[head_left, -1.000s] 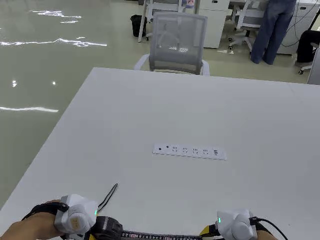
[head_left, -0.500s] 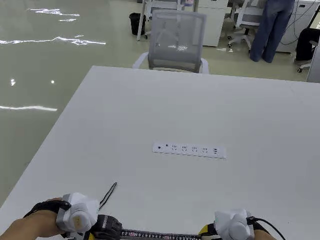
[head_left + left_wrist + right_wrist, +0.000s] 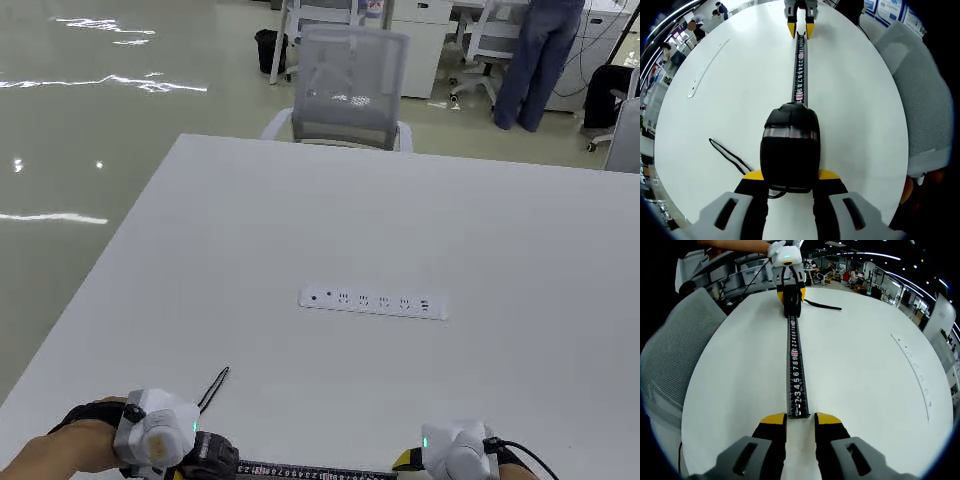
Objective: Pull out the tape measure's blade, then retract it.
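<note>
A black tape measure case (image 3: 790, 145) sits on the white table (image 3: 400, 220), and my left gripper (image 3: 790, 175) is shut on its sides. The case's black wrist strap (image 3: 727, 154) trails to the left. The black blade (image 3: 796, 365), with white numbers, lies pulled out flat along the table. Its end rests between the yellow fingertips (image 3: 774, 420) of my right gripper (image 3: 801, 419), which is shut on it. In the head view the case (image 3: 212, 458), the blade (image 3: 315, 471) and both grippers, left (image 3: 175, 450) and right (image 3: 420, 462), line up along the table's near edge.
A white power strip (image 3: 372, 302) lies flat at mid-table. A grey mesh chair (image 3: 345, 85) stands at the far edge. A person (image 3: 535, 60) stands among desks at the back right. Another mesh chair back (image 3: 675, 355) is close beside the near edge.
</note>
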Tool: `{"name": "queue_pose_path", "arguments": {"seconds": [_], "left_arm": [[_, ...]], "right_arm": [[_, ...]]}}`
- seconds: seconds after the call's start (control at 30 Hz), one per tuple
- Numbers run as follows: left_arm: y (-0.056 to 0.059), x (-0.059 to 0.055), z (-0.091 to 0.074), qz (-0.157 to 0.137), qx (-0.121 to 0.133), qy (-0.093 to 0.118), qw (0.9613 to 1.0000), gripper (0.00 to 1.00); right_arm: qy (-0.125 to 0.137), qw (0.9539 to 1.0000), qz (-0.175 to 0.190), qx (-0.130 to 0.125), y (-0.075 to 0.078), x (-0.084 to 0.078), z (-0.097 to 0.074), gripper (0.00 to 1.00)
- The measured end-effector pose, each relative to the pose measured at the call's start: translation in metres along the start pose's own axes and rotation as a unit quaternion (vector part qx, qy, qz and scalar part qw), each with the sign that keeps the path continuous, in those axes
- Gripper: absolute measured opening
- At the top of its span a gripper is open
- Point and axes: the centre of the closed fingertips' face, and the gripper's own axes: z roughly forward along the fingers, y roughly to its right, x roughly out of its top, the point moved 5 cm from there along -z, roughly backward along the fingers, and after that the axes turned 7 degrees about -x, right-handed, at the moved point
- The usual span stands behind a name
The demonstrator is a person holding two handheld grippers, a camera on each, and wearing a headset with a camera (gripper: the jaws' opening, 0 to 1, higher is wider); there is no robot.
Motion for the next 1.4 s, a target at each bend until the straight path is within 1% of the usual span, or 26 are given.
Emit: {"name": "queue_pose_path", "arguments": {"seconds": [0.07, 0.1, 0.2, 0.3, 0.4, 0.5, 0.57, 0.6, 0.7, 0.8, 0.87, 0.93, 1.0, 1.03, 1.07, 1.1, 1.17, 1.23, 1.27, 1.33, 1.37, 1.4], "left_arm": [[-0.001, 0.000, -0.001, -0.006, -0.004, 0.006, 1.0000, 0.31], [0.000, 0.000, -0.002, -0.008, -0.005, 0.008, 0.9999, 0.31], [0.000, 0.001, -0.003, -0.006, -0.002, 0.010, 0.9999, 0.31], [0.001, 0.001, -0.005, -0.008, 0.000, 0.013, 0.9999, 0.34], [0.004, 0.001, -0.007, -0.010, 0.001, 0.013, 0.9999, 0.37], [0.006, -0.002, -0.009, -0.024, 0.003, 0.010, 0.9997, 0.38], [0.008, -0.005, -0.013, -0.027, 0.007, 0.012, 0.9995, 0.39], [0.009, -0.006, -0.015, -0.036, 0.009, 0.014, 0.9992, 0.39], [0.013, -0.010, -0.020, -0.054, 0.015, 0.019, 0.9982, 0.42], [0.017, -0.012, -0.024, -0.066, 0.024, 0.023, 0.9973, 0.46], [0.022, -0.013, -0.027, -0.086, 0.029, 0.034, 0.9953, 0.49], [0.025, -0.015, -0.029, -0.099, 0.036, 0.042, 0.9936, 0.52], [0.028, -0.019, -0.028, -0.109, 0.041, 0.042, 0.9923, 0.53], [0.032, -0.021, -0.029, -0.116, 0.043, 0.043, 0.9914, 0.53], [0.035, -0.022, -0.029, -0.121, 0.044, 0.046, 0.9906, 0.54], [0.039, -0.023, -0.029, -0.132, 0.044, 0.055, 0.9887, 0.55], [0.043, -0.023, -0.029, -0.149, 0.049, 0.066, 0.9854, 0.57], [0.048, -0.023, -0.030, -0.161, 0.058, 0.078, 0.9822, 0.59], [0.050, -0.022, -0.030, -0.171, 0.066, 0.087, 0.9792, 0.60], [0.055, -0.020, -0.031, -0.178, 0.071, 0.096, 0.9768, 0.64], [0.057, -0.018, -0.032, -0.182, 0.075, 0.102, 0.9752, 0.65], [0.060, -0.017, -0.033, -0.185, 0.077, 0.104, 0.9743, 0.65]], "right_arm": [[-0.003, 1.0000, 0.002, 0.002, -0.001, 0.000, 0.000, 0.23], [-0.004, 1.0000, 0.005, -0.002, 0.000, -0.001, -0.001, 0.23], [-0.005, 0.9999, 0.013, -0.008, 0.000, -0.001, -0.004, 0.26], [-0.007, 0.9997, 0.018, -0.012, 0.000, -0.004, -0.007, 0.26], [-0.009, 0.9992, 0.033, -0.019, -0.001, -0.005, -0.012, 0.28], [-0.012, 0.9985, 0.047, -0.025, -0.004, -0.007, -0.017, 0.30], [-0.014, 0.9979, 0.056, -0.029, -0.006, -0.007, -0.021, 0.32], [-0.012, 0.9972, 0.066, -0.033, -0.008, -0.006, -0.023, 0.33], [-0.011, 0.9961, 0.078, -0.039, -0.013, -0.006, -0.027, 0.36], [-0.014, 0.9955, 0.081, -0.047, -0.019, -0.008, -0.031, 0.38], [-0.015, 0.9946, 0.089, -0.052, -0.023, -0.008, -0.035, 0.40], [-0.018, 0.9932, 0.099, -0.059, -0.025, -0.008, -0.038, 0.44], [-0.023, 0.9922, 0.101, -0.070, -0.026, -0.010, -0.041, 0.45], [-0.024, 0.9915, 0.102, -0.077, -0.027, -0.011, -0.044, 0.45], [-0.022, 0.9910, 0.106, -0.079, -0.029, -0.009, -0.047, 0.46], [-0.020, 0.9895, 0.117, -0.082, -0.031, -0.009, -0.050, 0.47], [-0.021, 0.9882, 0.124, -0.088, -0.033, -0.010, -0.053, 0.50], [-0.016, 0.9868, 0.128, -0.098, -0.036, -0.009, -0.057, 0.51], [-0.017, 0.9854, 0.134, -0.104, -0.038, -0.010, -0.059, 0.51], [-0.014, 0.9828, 0.145, -0.113, -0.040, -0.010, -0.060, 0.53], [-0.016, 0.9798, 0.158, -0.121, -0.041, -0.012, -0.062, 0.54], [-0.013, 0.9791, 0.160, -0.124, -0.042, -0.011, -0.063, 0.54]]}}
